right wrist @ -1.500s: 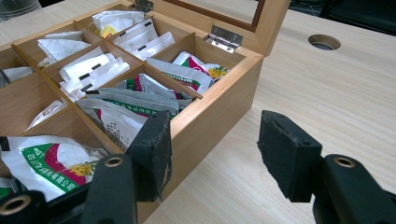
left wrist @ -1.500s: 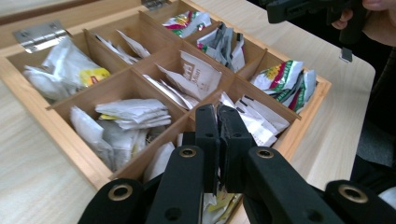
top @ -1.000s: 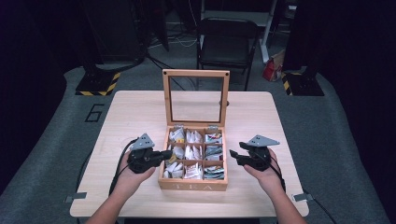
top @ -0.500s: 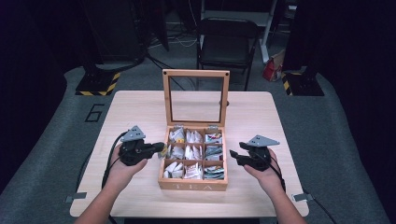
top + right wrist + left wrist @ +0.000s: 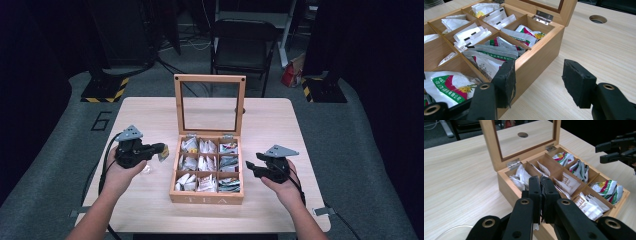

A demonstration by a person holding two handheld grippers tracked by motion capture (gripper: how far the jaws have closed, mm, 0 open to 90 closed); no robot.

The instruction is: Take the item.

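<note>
Leftward and slightly up goes the left gripper since a second ago: it was at the box's left wall then, and now hangs off the box at about nine o'clock from it, over bare table. Its jaws are pressed together on a tea bag, a small pale packet with a yellow patch that peeks out at the fingertips in the high view; in the left gripper view the pads meet nearly flush, with only a sliver of the packet seen below them. The right gripper has kept its place at three o'clock from the tea box, jaws spread and nothing between them, one pad close to the box's side wall in the right gripper view. The box stands mid-table with its glass lid upright at twelve o'clock, and its nine compartments hold more packets. The step in hand looks like carrying the picked bag clear of the box toward a spot on the left. To do it well, I would hold the pinch firm, since the bag is thin and light and gripped near one edge, keep it high enough not to drag on the wood, and lower it flat before letting go. A clear round thing, perhaps a cup or dish, sits under the left hand and may be the target. The bag seems to hang from the tips, but it shows too small to tell its long axis.
</note>
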